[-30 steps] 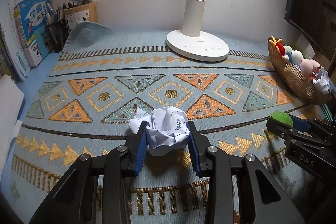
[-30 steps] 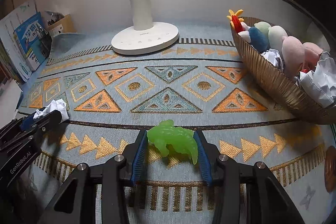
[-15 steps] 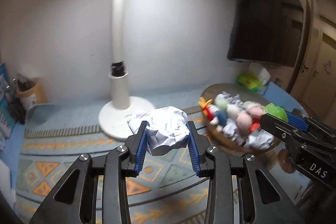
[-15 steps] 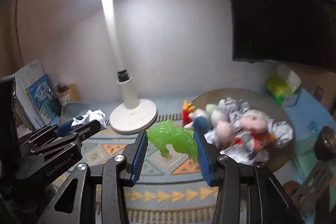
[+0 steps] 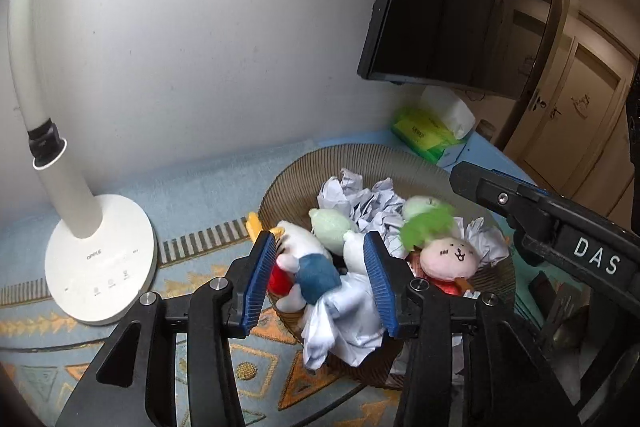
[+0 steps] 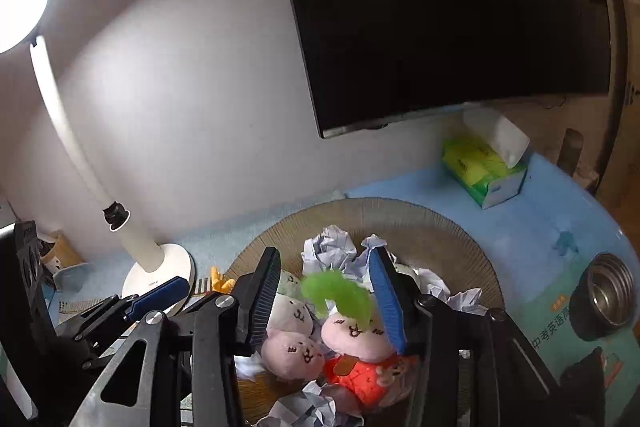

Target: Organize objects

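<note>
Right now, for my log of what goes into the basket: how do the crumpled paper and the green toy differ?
The crumpled paper is white and creased; the green toy is bright green. The paper shows sharp, the toy motion-blurred. The paper is at the near rim of the basket, the toy over its middle. Both are over the basket.

Bg behind my claws: plain white wall (image 5: 192, 39) fills upper left. Dark TV (image 6: 448, 11) mounted upper right, screen off w/ small ceiling-light reflections. White desk lamp (image 5: 96, 263) at left, lit head (image 6: 20, 3) glowing far upper left in right-wrist view. Blue patterned cloth (image 5: 52, 323) covers the tabletop, lower left. Wooden door (image 5: 576, 115) at right edge. Green tissue box (image 6: 484, 167) by the wall, mid right.
</note>
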The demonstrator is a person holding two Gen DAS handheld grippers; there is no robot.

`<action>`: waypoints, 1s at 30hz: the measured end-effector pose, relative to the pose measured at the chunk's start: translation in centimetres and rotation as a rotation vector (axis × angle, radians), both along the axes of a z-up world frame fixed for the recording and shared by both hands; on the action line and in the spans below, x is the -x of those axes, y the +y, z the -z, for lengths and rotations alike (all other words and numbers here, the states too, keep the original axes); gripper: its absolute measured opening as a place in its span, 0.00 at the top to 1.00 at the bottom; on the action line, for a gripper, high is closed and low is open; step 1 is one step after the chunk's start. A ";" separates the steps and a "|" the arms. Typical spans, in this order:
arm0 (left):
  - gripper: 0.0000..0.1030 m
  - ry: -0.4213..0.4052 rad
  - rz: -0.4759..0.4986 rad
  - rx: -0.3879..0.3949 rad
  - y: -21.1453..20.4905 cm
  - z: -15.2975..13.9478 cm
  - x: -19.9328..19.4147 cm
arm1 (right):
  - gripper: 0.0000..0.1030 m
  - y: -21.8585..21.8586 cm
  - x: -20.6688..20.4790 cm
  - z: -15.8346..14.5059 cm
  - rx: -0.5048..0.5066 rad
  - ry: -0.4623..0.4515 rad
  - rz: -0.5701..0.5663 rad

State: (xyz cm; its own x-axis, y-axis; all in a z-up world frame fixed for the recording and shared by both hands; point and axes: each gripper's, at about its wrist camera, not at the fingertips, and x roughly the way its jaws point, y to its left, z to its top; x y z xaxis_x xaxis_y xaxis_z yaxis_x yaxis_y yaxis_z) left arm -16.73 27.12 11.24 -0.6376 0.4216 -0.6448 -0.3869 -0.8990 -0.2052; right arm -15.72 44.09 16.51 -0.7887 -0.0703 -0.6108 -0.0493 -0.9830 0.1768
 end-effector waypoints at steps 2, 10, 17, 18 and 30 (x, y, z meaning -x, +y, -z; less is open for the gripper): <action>0.58 -0.009 -0.009 -0.008 -0.7 0.4 -0.3 | 0.56 0.7 0.1 0.7 0.029 -0.016 0.000; 0.58 -0.004 -0.086 -0.034 -4.8 0.0 -2.8 | 0.44 -0.4 -2.3 1.5 0.039 -0.019 -0.010; 0.58 0.068 -0.188 -0.001 -11.4 -1.6 -7.9 | 0.35 -5.3 -6.3 -0.3 -0.003 0.060 -0.103; 0.57 0.069 -0.212 0.002 -12.6 -1.6 -8.7 | 0.35 -6.3 -7.0 -0.4 -0.001 0.073 -0.124; 0.11 0.004 -0.557 0.076 -26.0 4.4 -15.7 | 0.35 -20.3 -10.1 6.6 -0.134 -0.031 -0.367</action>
